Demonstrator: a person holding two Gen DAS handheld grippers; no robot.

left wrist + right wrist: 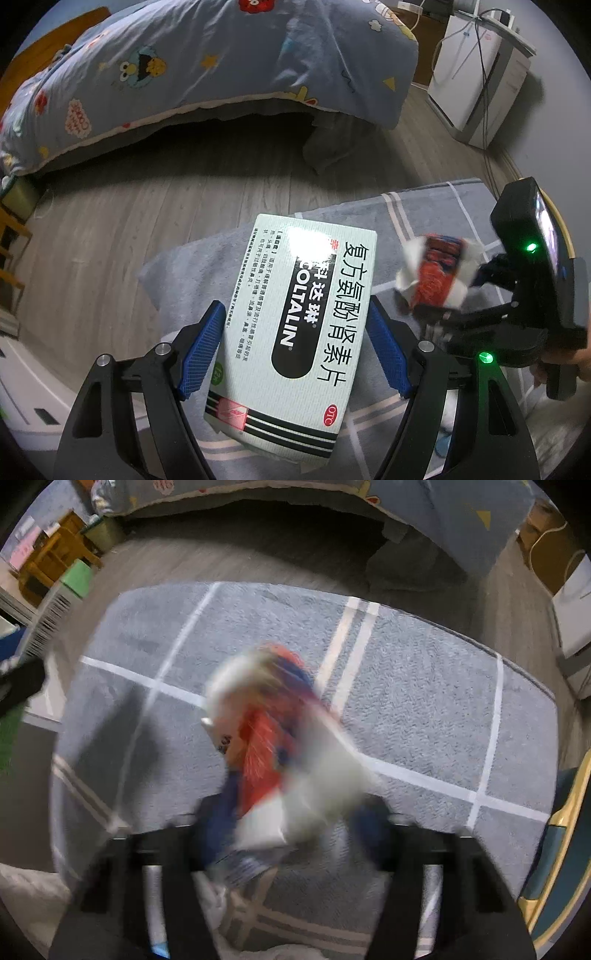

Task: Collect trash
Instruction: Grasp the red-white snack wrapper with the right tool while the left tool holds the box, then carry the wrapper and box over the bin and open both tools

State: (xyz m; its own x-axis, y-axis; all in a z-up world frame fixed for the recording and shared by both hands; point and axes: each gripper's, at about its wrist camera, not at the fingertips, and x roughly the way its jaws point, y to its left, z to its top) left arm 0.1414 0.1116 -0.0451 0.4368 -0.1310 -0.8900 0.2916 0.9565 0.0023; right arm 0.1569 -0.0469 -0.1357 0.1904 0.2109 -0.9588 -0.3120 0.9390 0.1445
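Held a medicine box (295, 332) in the lower centre of the left view, between the blue pads (201, 350) of the left hand-held gripper (295, 350), pressed at its long sides. Looked light and stiff, probably easy to crush at the open end. Further right, gripped a crumpled wrapper (432, 273) in the right hand-held gripper (291, 834), blurred; seemed soft, thin, maybe slippery. Below lay a grey rug (424, 686), with floor (129, 229) free towards the bed (221, 55) at top.
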